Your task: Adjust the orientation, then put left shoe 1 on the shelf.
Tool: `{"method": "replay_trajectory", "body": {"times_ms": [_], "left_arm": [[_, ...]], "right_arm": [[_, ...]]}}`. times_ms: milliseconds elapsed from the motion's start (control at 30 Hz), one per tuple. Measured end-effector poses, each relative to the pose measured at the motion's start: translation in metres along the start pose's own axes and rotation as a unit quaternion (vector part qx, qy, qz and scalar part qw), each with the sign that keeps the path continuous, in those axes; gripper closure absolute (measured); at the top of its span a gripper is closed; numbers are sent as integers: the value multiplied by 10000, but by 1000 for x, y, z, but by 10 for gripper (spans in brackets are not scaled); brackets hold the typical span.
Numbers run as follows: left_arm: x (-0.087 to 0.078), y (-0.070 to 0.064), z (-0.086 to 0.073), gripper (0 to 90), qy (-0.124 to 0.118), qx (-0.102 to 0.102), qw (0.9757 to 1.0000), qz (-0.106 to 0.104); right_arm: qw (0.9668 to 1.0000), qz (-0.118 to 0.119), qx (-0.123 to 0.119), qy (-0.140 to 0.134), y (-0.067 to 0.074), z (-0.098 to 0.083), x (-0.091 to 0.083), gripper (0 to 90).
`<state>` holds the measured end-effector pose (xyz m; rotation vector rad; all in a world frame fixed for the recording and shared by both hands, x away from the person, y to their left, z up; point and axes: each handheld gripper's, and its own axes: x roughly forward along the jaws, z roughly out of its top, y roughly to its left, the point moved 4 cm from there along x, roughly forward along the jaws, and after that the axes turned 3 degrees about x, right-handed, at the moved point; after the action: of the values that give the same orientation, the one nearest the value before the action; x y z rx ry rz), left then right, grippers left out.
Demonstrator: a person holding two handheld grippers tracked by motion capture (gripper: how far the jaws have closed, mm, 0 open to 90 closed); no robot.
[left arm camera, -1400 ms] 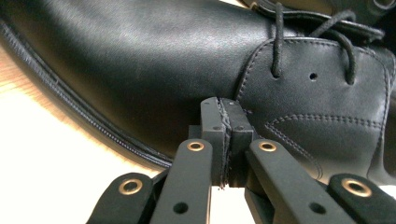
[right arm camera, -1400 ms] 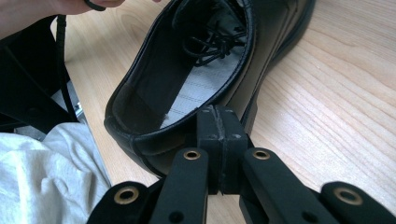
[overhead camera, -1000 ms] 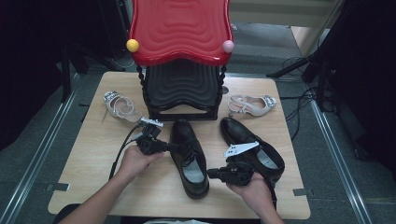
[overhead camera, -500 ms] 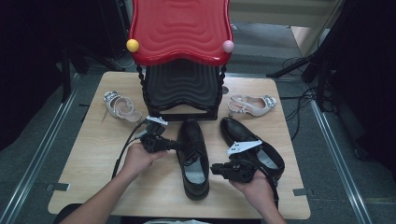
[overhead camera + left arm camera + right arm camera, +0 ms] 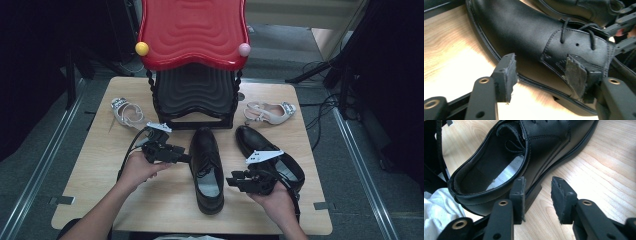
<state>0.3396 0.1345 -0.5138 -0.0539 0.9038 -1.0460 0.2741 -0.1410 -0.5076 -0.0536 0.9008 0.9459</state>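
A black leather lace-up shoe [image 5: 207, 167] lies in the middle of the wooden table [image 5: 165, 200], toe toward the rack. My left gripper [image 5: 186, 158] is at its left side. In the left gripper view the jaws [image 5: 541, 77] have just been opening and stand apart, with the shoe's flank [image 5: 529, 37] just beyond them and nothing clamped. My right gripper [image 5: 231, 179] is at the shoe's right side near the heel. In the right gripper view its jaws [image 5: 537, 195] have just been opening too, and the heel edge [image 5: 534, 190] sits loose in the gap.
A second black shoe [image 5: 270, 155] lies right of the first, under my right hand. A rack with a red top [image 5: 195, 30] and a black lower shelf [image 5: 197, 95] stands at the back. Pale sandals lie at back left [image 5: 127, 112] and back right [image 5: 270, 112].
The middle shoe has turned slightly, so it now lies straighter with its toe toward the rack. Both hands have stayed almost where they were.
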Motion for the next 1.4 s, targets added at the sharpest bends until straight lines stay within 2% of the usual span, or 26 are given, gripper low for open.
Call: {"method": "replay_trajectory", "body": {"times_ms": [33, 100, 167, 233, 333, 400, 433, 500, 533, 567, 600, 667, 700, 733, 833, 900, 1000, 1133, 1267, 1400], "left_arm": [[-1, 0, 0, 390, -3, 15, 10000, -11], [-6, -2, 1, 368, -156, 84, 9998, -44], [-7, -3, 2, 368, -136, 111, 9998, -57], [-10, -5, 5, 367, -41, 228, 9997, -16], [-14, -8, 7, 374, -54, 376, 9993, 1], [-17, -12, 9, 472, -18, 442, 9990, 2], [-19, -14, 11, 472, -1, 461, 9989, 32], [-23, -18, 14, 567, -43, 448, 9990, 40], [-25, -20, 16, 679, -79, 540, 9985, 97], [-28, -21, 19, 679, -109, 606, 9980, 152], [-35, -23, 26, 754, -262, 695, 9972, 88], [-39, -23, 29, 780, -326, 712, 9969, 64], [-46, -21, 36, 820, -450, 654, 9968, -35], [-48, -21, 38, 849, -492, 630, 9968, -37], [-58, -19, 48, 867, -508, 622, 9968, 27], [-62, -19, 54, 863, -506, 656, 9966, 49], [-68, -22, 62, 835, -499, 699, 9963, 30], [-75, -23, 74, 859, -467, 747, 9961, -40], [-81, -22, 88, 877, -563, 740, 9956, -68], [-89, -22, 100, 876, -586, 790, 9951, 9]], "right_arm": [[10000, -14, 3, 18, -1, 0, 0, 629], [10000, -22, 26, 34, -1, 0, 0, 626], [10000, -26, 31, 35, -1, 0, 0, 625], [10000, -26, 53, 26, -1, 0, 0, 625], [10000, -24, 63, 26, -1, 0, -1, 624], [10000, -13, 81, 12, 0, 0, -1, 621], [10000, -13, 81, 12, 0, 0, -1, 621], [9999, 6, 103, -19, 1, 2, -1, 617], [9999, 7, 132, -14, 2, 3, -2, 613], [9999, 7, 132, -14, 2, 3, -2, 613], [9999, 4, 136, -27, 3, 5, -4, 608], [9999, -2, 172, -14, 5, 6, -5, 608], [9998, 5, 192, -29, 7, 8, -7, 601], [9998, 27, 218, -40, 10, 13, -9, 598], [9995, 86, 299, -8, 18, 21, -11, 595], [9995, 33, 293, 77, 25, 27, -12, 595], [9993, 53, 334, 175, 34, 33, -11, 593], [9988, 60, 333, 364, 45, 42, -8, 603], [9975, 131, 401, 570, 52, 48, 1, 601], [9965, 183, 359, 738, 58, 51, 14, 601]]}}
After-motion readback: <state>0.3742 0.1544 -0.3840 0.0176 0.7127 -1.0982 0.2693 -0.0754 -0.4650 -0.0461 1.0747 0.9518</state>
